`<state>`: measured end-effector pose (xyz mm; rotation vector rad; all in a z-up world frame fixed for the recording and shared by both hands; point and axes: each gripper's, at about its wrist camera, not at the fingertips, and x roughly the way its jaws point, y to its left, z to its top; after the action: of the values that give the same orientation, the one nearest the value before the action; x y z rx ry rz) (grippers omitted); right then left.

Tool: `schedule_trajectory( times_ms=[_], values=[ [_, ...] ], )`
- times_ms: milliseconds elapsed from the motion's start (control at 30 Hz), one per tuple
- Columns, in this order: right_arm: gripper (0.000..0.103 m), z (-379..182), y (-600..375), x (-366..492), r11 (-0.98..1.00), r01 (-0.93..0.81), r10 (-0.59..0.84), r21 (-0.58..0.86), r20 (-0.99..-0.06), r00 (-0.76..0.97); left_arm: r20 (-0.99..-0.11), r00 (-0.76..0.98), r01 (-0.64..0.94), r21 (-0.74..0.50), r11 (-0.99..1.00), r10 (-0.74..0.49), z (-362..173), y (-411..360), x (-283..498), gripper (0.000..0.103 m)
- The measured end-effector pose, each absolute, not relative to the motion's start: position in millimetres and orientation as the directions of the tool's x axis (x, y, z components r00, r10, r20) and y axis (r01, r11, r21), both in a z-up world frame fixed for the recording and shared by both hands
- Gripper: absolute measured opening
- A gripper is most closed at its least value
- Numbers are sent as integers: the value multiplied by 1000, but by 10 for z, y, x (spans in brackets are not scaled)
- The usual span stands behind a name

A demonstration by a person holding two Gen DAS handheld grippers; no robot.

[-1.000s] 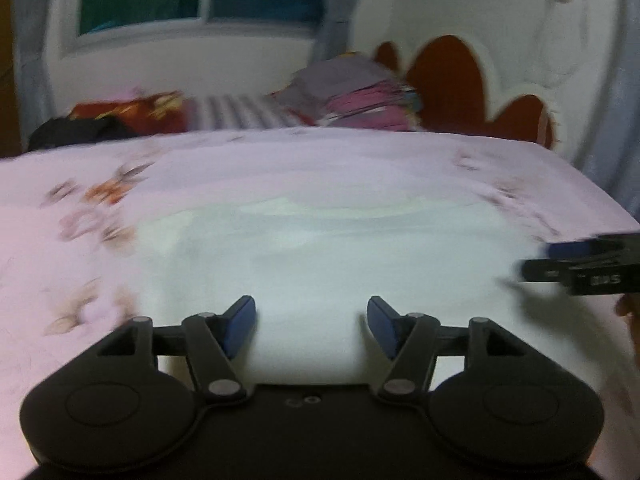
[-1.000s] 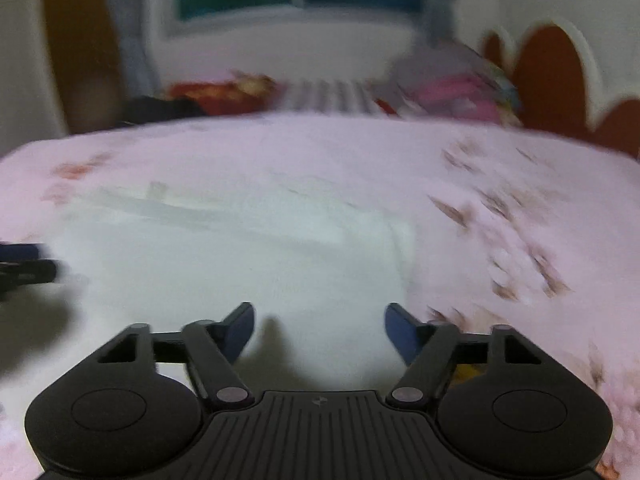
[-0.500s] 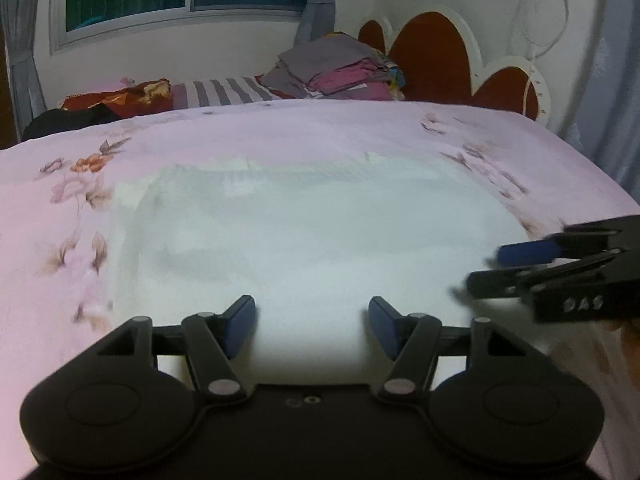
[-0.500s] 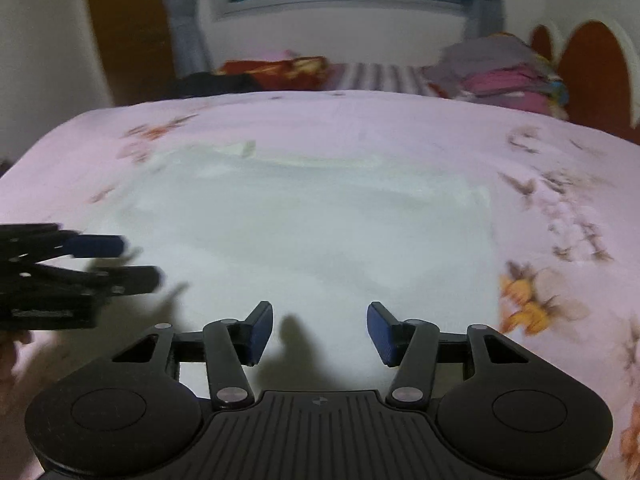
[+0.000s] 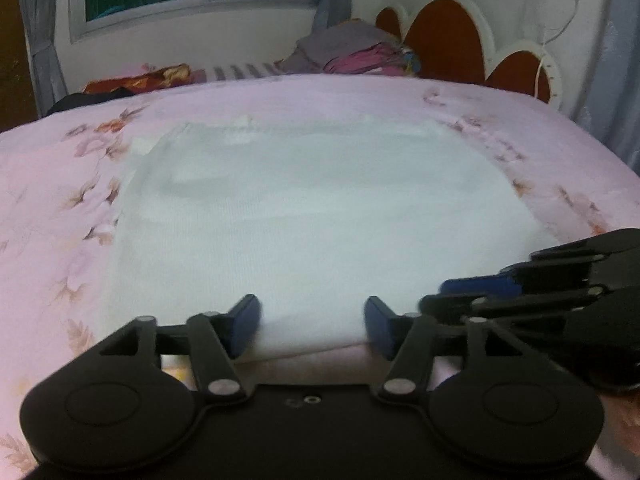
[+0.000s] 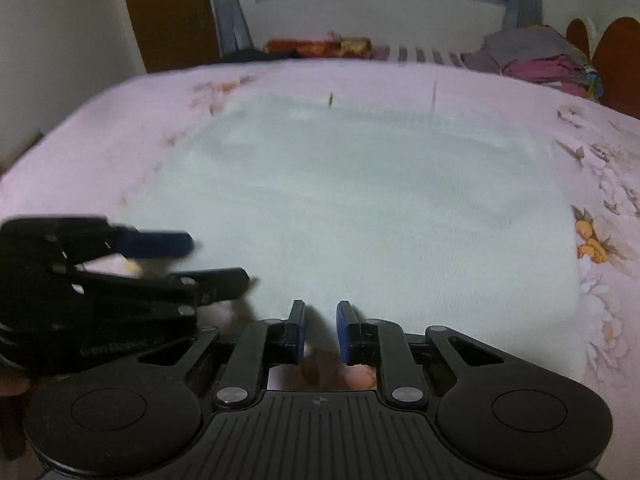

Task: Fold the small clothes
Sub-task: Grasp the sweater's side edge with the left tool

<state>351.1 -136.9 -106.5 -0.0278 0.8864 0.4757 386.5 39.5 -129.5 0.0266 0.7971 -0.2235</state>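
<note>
While the left gripper [image 5: 312,326] stayed wide open and empty, the right gripper [image 6: 320,330] was closing on the white garment's [image 6: 360,208] near hem, beginning the fold.

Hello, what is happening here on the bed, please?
A person holds two grippers at the near edge of a white garment lying flat on a pink flowered bedsheet. The left gripper is open over the hem. The right gripper is closing on the edge beside it. No fold is made yet.
</note>
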Motion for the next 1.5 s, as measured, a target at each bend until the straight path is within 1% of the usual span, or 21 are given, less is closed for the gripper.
schedule_trajectory(
  times_ms=[100,267,400,467,533,567,633,667,733,867,900,967,1100,1167,1333,1500],
  values=[
    [18,-1039,-1472,3524,905,-387,379,178,-750,541,-706,689,170,-64,983,-165,-1275,542,3802,61],
    [18,-1033,-1947,3538,951,-271,284,147,-764,580,-713,692,96,-69,993,-116,-1280,841,3693,60],
    [18,-1037,-2355,3524,976,-176,207,126,-776,595,-717,691,70,-67,995,-97,-1291,952,3643,60],
    [18,-1036,-2494,3498,980,-146,193,132,-784,589,-708,701,51,-65,997,-82,-1260,960,3624,56],
    [18,-987,-2579,3460,978,-132,207,160,-771,602,-683,726,44,-67,997,-78,-1200,932,3595,57],
    [18,-948,-2593,3435,977,-130,215,171,-758,616,-679,730,44,-70,997,-80,-1190,918,3595,57],
    [18,-920,-2592,3423,971,-132,238,200,-740,629,-699,708,43,-92,995,-96,-1233,915,3645,58],
    [18,-949,-2578,3438,972,-130,232,194,-752,617,-715,693,39,-97,995,-97,-1279,920,3670,58],
    [18,-1055,-2537,3483,980,-124,197,154,-791,580,-719,689,36,-93,995,-92,-1292,921,3678,58],
    [18,-955,-2576,3406,975,-128,223,183,-745,628,-721,687,38,-89,995,-91,-1294,929,3654,58],
    [18,-974,-2577,3410,975,-129,222,181,-749,625,-721,687,38,-90,995,-91,-1302,927,3649,58],
    [18,-1081,-2566,3455,980,-123,201,160,-786,585,-721,687,40,-84,996,-88,-1305,920,3646,59],
    [18,-998,-2573,3406,976,-125,216,177,-758,615,-724,685,41,-76,996,-83,-1301,908,3636,59],
    [18,-1067,-2554,3428,978,-127,206,163,-782,588,-725,684,43,-70,997,-80,-1304,907,3643,59],
    [18,-1066,-2562,3413,977,-128,211,168,-778,592,-729,681,37,-59,998,-68,-1300,905,3639,59],
    [18,-1072,-2580,3416,974,-140,225,176,-777,588,-734,676,30,-59,998,-63,-1308,896,3641,62]
  ],
)
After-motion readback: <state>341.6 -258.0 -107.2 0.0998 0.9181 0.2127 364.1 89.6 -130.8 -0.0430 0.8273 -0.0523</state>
